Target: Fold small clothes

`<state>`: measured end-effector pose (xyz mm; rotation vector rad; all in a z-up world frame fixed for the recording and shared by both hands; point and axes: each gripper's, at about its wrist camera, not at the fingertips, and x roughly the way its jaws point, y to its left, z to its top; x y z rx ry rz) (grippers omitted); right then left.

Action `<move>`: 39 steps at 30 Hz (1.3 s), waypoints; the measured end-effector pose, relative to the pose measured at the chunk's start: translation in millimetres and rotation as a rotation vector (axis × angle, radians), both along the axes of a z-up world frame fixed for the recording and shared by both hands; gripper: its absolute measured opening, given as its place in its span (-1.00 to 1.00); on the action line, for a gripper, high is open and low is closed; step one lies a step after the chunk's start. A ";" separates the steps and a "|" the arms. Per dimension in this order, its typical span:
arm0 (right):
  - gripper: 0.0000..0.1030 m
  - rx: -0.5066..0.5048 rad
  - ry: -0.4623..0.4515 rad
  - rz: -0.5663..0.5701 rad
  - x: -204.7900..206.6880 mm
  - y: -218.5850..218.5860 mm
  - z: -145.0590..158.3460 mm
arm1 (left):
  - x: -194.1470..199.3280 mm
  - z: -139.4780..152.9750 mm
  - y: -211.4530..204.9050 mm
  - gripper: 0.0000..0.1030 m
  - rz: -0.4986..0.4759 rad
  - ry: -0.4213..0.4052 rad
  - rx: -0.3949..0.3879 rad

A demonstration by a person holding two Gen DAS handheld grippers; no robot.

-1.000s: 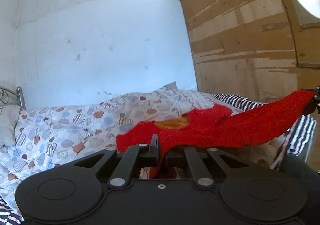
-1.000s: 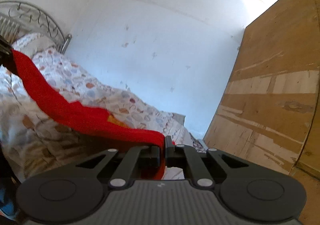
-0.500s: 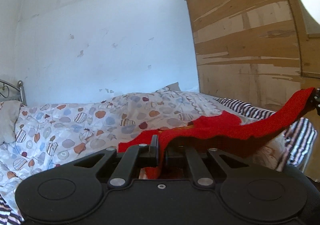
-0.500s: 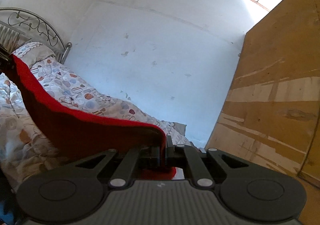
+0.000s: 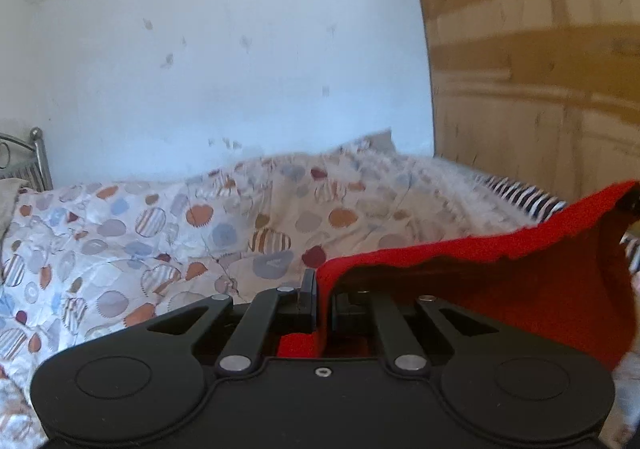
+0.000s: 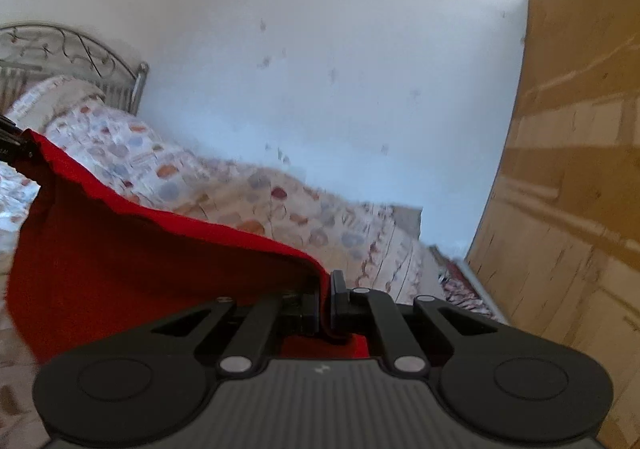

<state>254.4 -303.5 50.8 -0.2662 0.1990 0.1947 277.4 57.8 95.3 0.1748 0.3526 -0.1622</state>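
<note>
Lifted off the patterned bedspread point(image 5: 168, 233) now, the red knitted garment point(image 5: 500, 281) hangs between both grippers.
Left gripper point(image 5: 322, 299) and right gripper point(image 6: 325, 303) pinch its top corners; thin bites could slip.

Patterned duvet point(image 5: 168, 233) on bed; metal headboard point(image 6: 60, 49); white wall point(image 5: 220, 49); wooden panel point(image 6: 580, 169)

Red garment point(image 5: 500, 281): fuzzy matt cloth. Claws: matt black plastic. Headboard point(image 6: 80, 49): metal.

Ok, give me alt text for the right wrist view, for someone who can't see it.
The right gripper is shut on one edge of a red knitted garment, which hangs stretched leftward to the left gripper at the frame's edge. Behind lie a bed with a spotted patterned quilt, a white wall and a brown wooden panel.
</note>
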 end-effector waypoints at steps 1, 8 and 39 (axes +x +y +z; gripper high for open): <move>-0.89 0.010 0.028 -0.003 19.6 -2.1 -1.9 | 15.6 -3.1 -1.7 -0.88 0.001 0.017 0.008; -0.88 0.059 0.168 -0.011 117.3 -10.3 -34.0 | 114.8 -37.4 -7.0 -0.87 0.027 0.143 0.003; 0.92 0.128 0.247 -0.195 180.9 -40.2 -100.5 | 185.9 -80.1 52.3 0.95 0.141 0.329 -0.242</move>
